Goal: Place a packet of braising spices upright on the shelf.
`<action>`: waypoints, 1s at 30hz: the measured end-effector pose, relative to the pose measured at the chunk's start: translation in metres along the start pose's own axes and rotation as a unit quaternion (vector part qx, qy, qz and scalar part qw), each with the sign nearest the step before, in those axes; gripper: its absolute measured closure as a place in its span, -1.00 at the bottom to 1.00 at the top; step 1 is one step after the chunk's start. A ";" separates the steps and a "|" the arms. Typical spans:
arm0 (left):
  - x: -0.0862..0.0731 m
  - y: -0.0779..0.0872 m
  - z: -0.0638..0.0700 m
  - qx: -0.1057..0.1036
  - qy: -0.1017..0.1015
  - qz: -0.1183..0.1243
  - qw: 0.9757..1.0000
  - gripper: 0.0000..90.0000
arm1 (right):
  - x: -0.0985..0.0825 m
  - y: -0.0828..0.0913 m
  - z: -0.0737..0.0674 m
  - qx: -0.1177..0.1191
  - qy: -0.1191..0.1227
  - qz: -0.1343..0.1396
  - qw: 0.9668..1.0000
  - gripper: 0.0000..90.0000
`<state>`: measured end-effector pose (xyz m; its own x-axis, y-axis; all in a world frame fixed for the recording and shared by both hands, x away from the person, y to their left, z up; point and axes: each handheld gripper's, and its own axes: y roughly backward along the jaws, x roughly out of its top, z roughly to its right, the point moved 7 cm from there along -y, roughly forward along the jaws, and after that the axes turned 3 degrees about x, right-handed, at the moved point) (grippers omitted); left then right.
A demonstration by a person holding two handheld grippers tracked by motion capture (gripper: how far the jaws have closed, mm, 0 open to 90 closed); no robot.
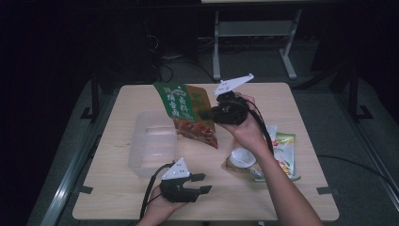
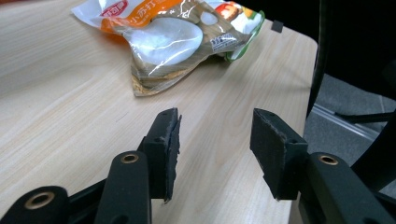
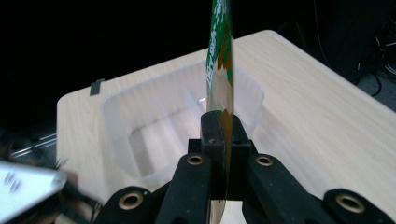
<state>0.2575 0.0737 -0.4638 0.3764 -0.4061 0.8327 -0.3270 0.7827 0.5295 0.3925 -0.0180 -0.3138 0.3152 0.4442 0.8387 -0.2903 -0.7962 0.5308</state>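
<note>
The right gripper (image 1: 207, 114) sits a little above the middle of the high view, and it pinches a green snack bag (image 1: 188, 113) by one edge. The bag hangs up in the air, above the table (image 1: 301, 99), just to the right of a clear plastic box (image 1: 151, 143). The top part of the bag is green with white letters. The bottom part shows a picture of reddish-brown food. It is too small to tell what the letters say. The bag looks flat and shiny.

In the right gripper view the bag (image 3: 219, 60) is seen from its thin edge, like a tall strip going up the middle of the frame. The two black jaws are pressed tight on it from both sides. The clear box (image 3: 154, 121) lies behind it, toward the left.

The left gripper (image 1: 203, 183) is at the bottom middle of the high view, low over the table. Its jaws are spread apart with nothing between them. In the left gripper view a see-through packet (image 2: 173, 39) with orange and white on it lies at the top of the frame, well apart from the jaws.
</note>
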 end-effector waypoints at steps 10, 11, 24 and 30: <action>-0.001 -0.003 0.000 0.004 0.002 -0.001 1.000 0.08 | 0.035 -0.039 0.014 0.008 0.005 0.007 1.000 0.99; -0.002 -0.003 0.000 0.002 0.005 -0.001 1.000 0.08 | 0.038 -0.043 0.014 0.009 0.005 0.007 1.000 0.99; 0.000 0.006 -0.003 0.001 0.002 0.010 1.000 0.03 | 0.053 -0.098 0.021 0.029 -0.008 0.015 0.999 0.99; -0.001 0.006 -0.001 -0.004 0.003 0.009 1.000 0.03 | 0.048 -0.125 0.025 0.042 -0.016 0.017 0.999 0.99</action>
<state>0.2560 0.0794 -0.4610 0.3763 -0.3892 0.8408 -0.3265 0.7935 0.5135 0.4664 0.0923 -0.3433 0.3354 0.4048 0.8506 -0.2251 -0.8423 0.4897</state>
